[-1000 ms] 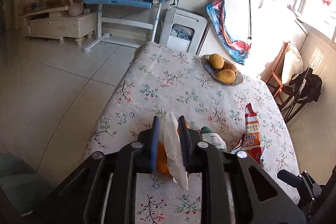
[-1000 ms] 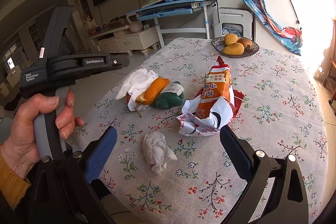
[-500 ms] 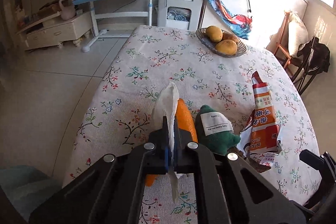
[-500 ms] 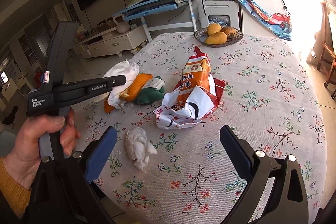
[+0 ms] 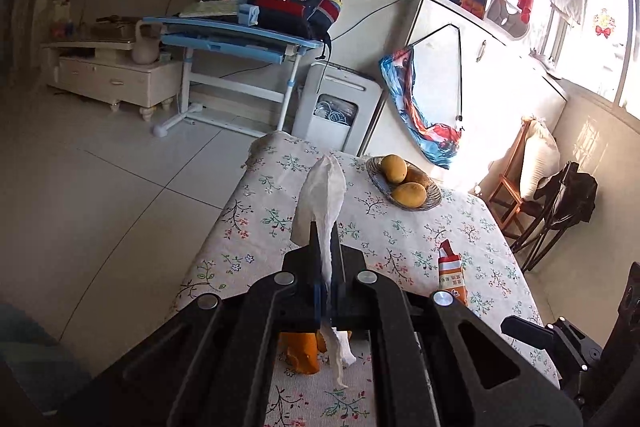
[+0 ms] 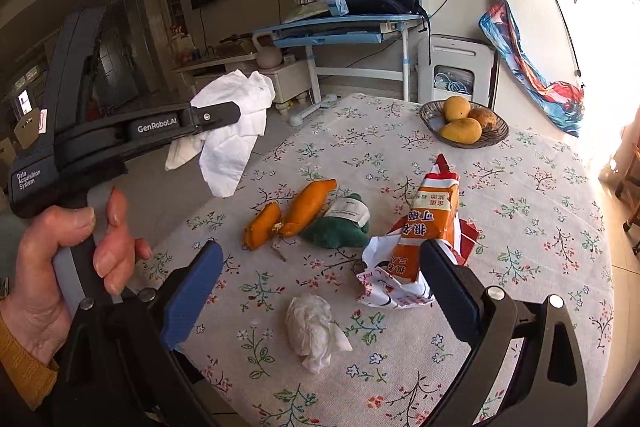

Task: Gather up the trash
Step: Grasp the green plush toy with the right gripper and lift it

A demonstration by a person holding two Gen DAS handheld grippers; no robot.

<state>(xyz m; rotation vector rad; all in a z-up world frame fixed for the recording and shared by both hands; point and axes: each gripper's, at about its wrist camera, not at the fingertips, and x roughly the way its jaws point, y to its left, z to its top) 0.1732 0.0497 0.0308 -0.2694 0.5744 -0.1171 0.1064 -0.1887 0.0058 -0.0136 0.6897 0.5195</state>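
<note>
My left gripper [image 5: 326, 239] is shut on a white tissue [image 5: 322, 195], which hangs in the air above the floral table. The right wrist view shows that same left gripper [image 6: 236, 113] at the left, held up by a hand [image 6: 80, 255], with the tissue [image 6: 236, 131] drooping from its tip. My right gripper [image 6: 320, 279] stands open above the table's near part. Between its fingers lies a crumpled white tissue [image 6: 314, 331]. Beyond it lie two orange wrappers [image 6: 296, 211], a green pouch with a white label [image 6: 342, 225] and a torn orange and white snack bag [image 6: 416, 239].
A basket of mangoes [image 6: 464, 125] stands at the table's far end. The table's left edge [image 5: 224, 211] drops to a tiled floor. Behind are a blue desk [image 5: 236, 43], a white appliance [image 5: 336, 107] and a wooden chair [image 5: 516, 187] at the right.
The left gripper closed on the white tissue and lifted it off the orange wrappers, up and away from the table. The right gripper rose slightly and stayed open.
</note>
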